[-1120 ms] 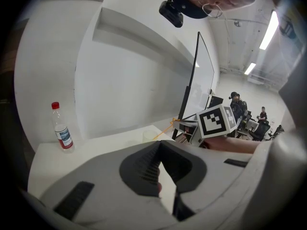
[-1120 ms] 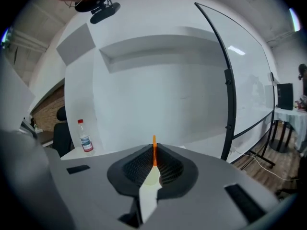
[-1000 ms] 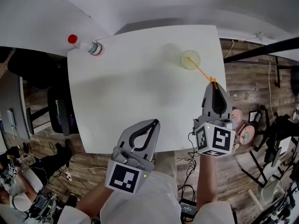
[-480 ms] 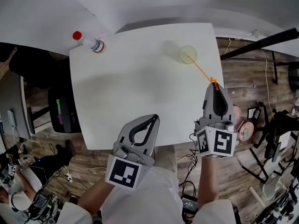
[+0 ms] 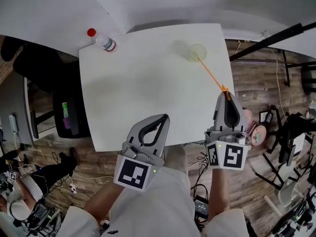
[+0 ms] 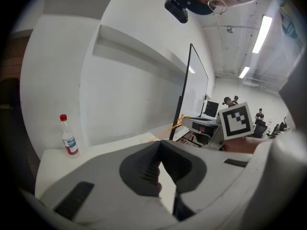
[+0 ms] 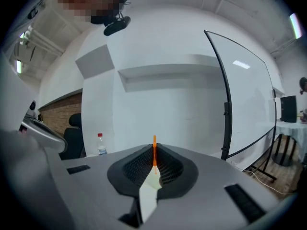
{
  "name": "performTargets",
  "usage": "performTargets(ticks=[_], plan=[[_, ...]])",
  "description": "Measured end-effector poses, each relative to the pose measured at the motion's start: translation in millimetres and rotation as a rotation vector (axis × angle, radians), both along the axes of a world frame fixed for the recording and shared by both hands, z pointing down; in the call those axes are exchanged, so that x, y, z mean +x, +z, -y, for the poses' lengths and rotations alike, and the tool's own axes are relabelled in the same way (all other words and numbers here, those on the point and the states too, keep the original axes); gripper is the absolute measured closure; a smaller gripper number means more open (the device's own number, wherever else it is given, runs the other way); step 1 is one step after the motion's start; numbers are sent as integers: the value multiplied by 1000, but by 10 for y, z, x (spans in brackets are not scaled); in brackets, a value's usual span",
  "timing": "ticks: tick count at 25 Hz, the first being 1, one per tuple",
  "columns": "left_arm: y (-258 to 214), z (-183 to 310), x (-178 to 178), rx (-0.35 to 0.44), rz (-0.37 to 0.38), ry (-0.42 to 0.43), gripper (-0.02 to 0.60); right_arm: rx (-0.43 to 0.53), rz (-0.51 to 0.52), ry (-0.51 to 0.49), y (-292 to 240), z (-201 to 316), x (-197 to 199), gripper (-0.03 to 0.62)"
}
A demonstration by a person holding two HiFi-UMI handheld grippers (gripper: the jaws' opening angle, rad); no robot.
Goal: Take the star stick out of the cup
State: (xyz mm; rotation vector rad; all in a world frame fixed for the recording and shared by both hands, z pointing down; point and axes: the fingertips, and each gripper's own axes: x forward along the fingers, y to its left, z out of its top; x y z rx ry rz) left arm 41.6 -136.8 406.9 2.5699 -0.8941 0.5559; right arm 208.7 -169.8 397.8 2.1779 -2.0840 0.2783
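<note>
Surface: a white square table [image 5: 148, 93] on a wood-plank floor, against a white wall.
Bottle: a clear plastic bottle [image 5: 104, 42] with a red cap stands at the table's far left corner. It also shows in the left gripper view [image 6: 69, 139].
Cup: a pale translucent cup [image 5: 197, 52] stands upright near the far right corner, well apart from the bottle.
Star stick: the orange star stick [image 5: 210, 73] has its lower end inside the cup. It leans out over the rim toward the table's right edge.
Right gripper: the right gripper [image 5: 226, 94] is clenched on the stick's star end [image 7: 154, 152], over the right edge.
Left gripper: the left gripper [image 5: 164, 117] hovers over the near edge, its jaw tips together with nothing between them.
</note>
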Motion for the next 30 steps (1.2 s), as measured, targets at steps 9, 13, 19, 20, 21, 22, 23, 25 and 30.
performTargets(ticks=[9, 13, 19, 20, 21, 22, 23, 25, 30], plan=[[-315, -205, -227, 50, -25, -14, 586, 10, -12, 27, -313, -551, -95, 574], [-421, -281, -414, 73, -36, -43, 586, 5, -10, 44, -407, -843, -145, 574], [-558, -297, -628, 167, -71, -85, 586, -26, -1, 50, -477, -1217, -227, 574], [-572, -310, -664, 169, -74, -91, 586, -35, -2, 42, -486, -1270, -267, 574], [-587, -317, -696, 172, -76, -98, 586, -40, -5, 31, -502, -1314, -306, 574], [-603, -320, -724, 176, -77, -104, 586, -43, -10, 19, -525, -1349, -342, 574], [-619, -321, -752, 180, -79, -110, 586, -45, -17, 8, -551, -1380, -375, 574], [-640, -334, -822, 184, -82, -122, 586, -51, -29, -12, -603, -1443, -449, 574], [-661, -352, -1003, 189, -86, -140, 586, -56, -9, -41, -658, -1543, -605, 574]])
